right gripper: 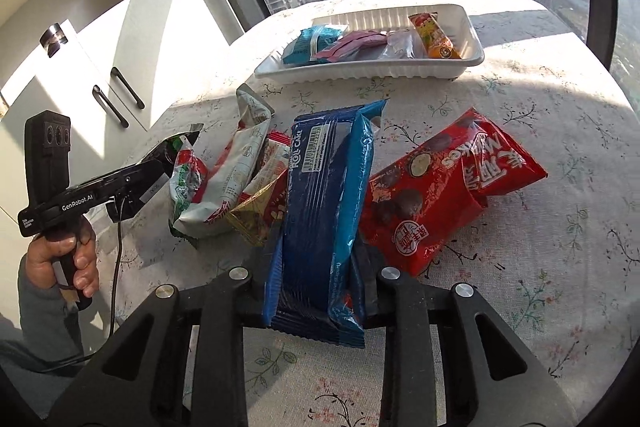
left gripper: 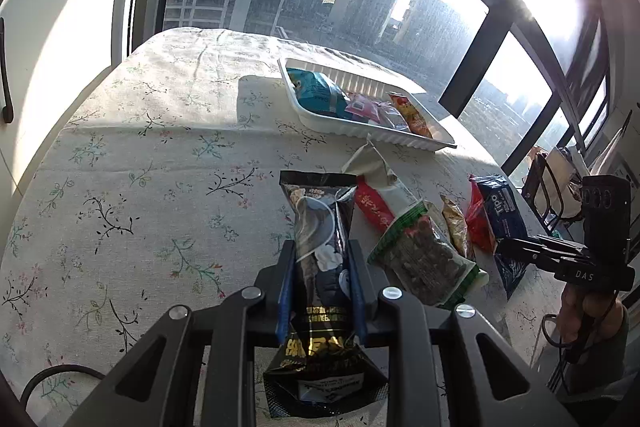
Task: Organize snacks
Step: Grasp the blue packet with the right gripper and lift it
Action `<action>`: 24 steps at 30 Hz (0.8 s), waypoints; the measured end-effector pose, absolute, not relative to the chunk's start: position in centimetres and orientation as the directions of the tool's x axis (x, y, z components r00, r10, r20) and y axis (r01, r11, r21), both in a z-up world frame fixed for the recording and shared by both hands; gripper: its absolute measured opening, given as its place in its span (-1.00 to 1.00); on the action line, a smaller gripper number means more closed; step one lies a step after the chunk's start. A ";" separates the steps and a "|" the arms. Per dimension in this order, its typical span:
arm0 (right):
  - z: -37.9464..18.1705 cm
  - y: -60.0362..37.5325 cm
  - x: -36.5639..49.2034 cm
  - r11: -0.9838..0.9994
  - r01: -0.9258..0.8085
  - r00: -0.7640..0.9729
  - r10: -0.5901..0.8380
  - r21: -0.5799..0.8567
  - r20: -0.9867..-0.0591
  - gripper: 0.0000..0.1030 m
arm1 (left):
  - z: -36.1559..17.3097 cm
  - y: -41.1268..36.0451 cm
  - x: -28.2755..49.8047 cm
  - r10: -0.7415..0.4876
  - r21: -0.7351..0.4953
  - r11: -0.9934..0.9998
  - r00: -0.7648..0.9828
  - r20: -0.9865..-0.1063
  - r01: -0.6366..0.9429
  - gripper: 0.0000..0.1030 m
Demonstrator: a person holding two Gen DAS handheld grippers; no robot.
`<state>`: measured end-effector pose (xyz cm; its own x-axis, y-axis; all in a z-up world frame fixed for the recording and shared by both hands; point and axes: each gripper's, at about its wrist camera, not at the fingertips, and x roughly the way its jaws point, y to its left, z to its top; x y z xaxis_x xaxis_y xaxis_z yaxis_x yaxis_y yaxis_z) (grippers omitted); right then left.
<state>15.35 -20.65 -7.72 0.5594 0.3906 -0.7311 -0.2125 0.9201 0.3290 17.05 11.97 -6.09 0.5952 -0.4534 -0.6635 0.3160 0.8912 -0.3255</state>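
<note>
A black snack packet (left gripper: 320, 239) is being gripped between the blue pads of the left gripper (left gripper: 320, 267) at the lower centre of the left wrist view; the jaws are clenched on its middle, with its ends sticking out above and below them. In the right wrist view, the same gripper (right gripper: 176, 155) is being seen at the left edge, held by a hand (right gripper: 64, 259), with the black packet (right gripper: 172, 151) at its tip.

A blue cake packet (right gripper: 324, 223) is being squeezed between the jaws of the right gripper (right gripper: 320, 279) at the lower centre of the right wrist view, the jaws pressed against both its sides. The packet is being held lengthwise, its far end reaching toward the middle of the frame.

A red chocolate bag (right gripper: 444, 187) is lying on the flowered tablecloth (right gripper: 560, 155) just right of the blue packet, touching it. To the left, a white and red pouch (right gripper: 228, 183), a green-edged packet (right gripper: 186, 179) and a gold packet (right gripper: 260, 215) are being shown piled together.

A white tray (right gripper: 472, 55) is being seen at the upper centre, well apart from the pile, with a teal packet (right gripper: 308, 43), a pink packet (right gripper: 352, 45) and an orange packet (right gripper: 434, 35) lying in it.
</note>
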 end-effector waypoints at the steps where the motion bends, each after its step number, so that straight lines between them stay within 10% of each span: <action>1: -7.4 -21.0 15.3 0.917 -0.212 0.566 0.396 0.337 -0.723 -0.50 | -5.9 12.0 17.1 -0.456 -0.329 0.890 0.598 -0.659 0.316 -0.51; 24: 1.7 -29.9 25.4 0.889 -0.193 0.668 0.430 0.416 -0.608 -0.50 | 2.1 6.6 30.3 -0.474 -0.223 0.874 0.652 -0.592 0.433 -0.51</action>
